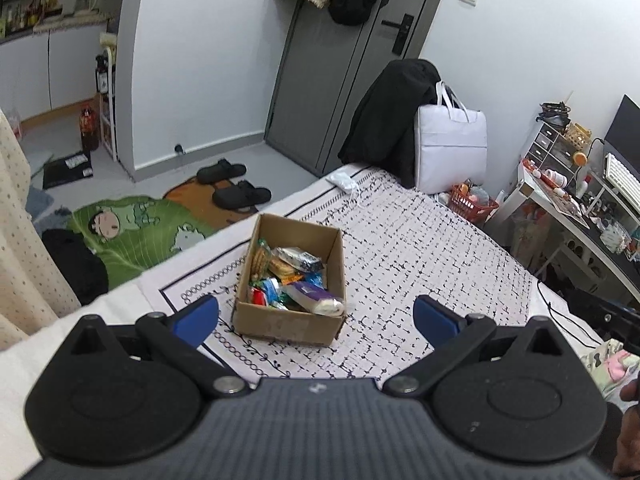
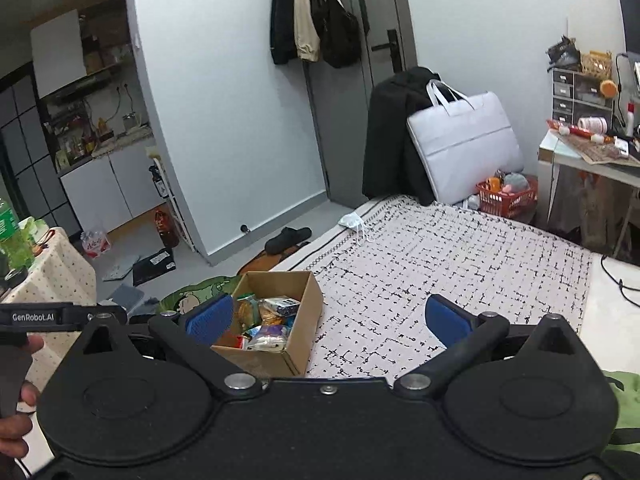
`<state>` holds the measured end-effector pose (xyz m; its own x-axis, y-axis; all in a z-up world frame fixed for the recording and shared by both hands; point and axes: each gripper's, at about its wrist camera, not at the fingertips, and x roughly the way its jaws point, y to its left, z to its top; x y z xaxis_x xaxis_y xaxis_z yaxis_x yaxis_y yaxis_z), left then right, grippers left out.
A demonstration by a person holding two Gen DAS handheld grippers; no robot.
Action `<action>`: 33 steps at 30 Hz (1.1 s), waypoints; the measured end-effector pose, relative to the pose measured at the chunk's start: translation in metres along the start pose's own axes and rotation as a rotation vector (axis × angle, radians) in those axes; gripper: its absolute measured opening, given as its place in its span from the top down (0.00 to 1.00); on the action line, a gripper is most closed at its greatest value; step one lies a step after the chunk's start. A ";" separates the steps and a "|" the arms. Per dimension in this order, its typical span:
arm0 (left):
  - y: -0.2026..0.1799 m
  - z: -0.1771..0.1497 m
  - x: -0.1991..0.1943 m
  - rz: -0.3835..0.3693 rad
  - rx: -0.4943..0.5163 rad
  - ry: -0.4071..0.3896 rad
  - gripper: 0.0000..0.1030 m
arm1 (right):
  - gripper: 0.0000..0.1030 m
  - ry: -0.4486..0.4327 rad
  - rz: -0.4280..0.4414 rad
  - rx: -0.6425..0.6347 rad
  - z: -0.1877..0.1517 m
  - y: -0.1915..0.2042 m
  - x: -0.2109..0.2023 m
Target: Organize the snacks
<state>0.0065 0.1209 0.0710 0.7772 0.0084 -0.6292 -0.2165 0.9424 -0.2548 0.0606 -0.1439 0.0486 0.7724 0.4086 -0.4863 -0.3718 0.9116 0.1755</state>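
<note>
Scene: a cardboard box (image 1: 290, 280) of wrapped snacks (image 1: 294, 280) sits on a patterned bed cover (image 1: 420, 248), near its edge.
Left gripper (image 1: 316, 316): blue pads spread wide, nothing between them, above the box.
Right gripper (image 2: 328, 316): likewise released and empty, beside the box.
Risk: a careless nudge may push the light box off the edge; the heaped packets could spill.
</note>
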 end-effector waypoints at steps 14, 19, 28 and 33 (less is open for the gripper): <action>0.016 -0.017 -0.042 0.011 0.030 -0.085 0.00 | 0.00 -0.070 -0.011 -0.035 -0.017 0.009 -0.036; 0.018 -0.030 -0.049 0.004 0.057 -0.086 0.00 | 0.00 -0.064 -0.018 -0.047 -0.027 0.009 -0.041; 0.025 -0.046 -0.052 -0.007 0.078 -0.072 0.00 | 0.00 -0.080 -0.033 -0.067 -0.039 0.014 -0.056; 0.026 -0.047 -0.053 -0.001 0.078 -0.076 0.00 | 0.00 -0.092 -0.023 -0.079 -0.040 0.016 -0.064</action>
<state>-0.0680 0.1297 0.0633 0.8209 0.0300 -0.5703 -0.1712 0.9656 -0.1956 -0.0159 -0.1573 0.0483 0.8240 0.3932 -0.4080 -0.3896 0.9160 0.0957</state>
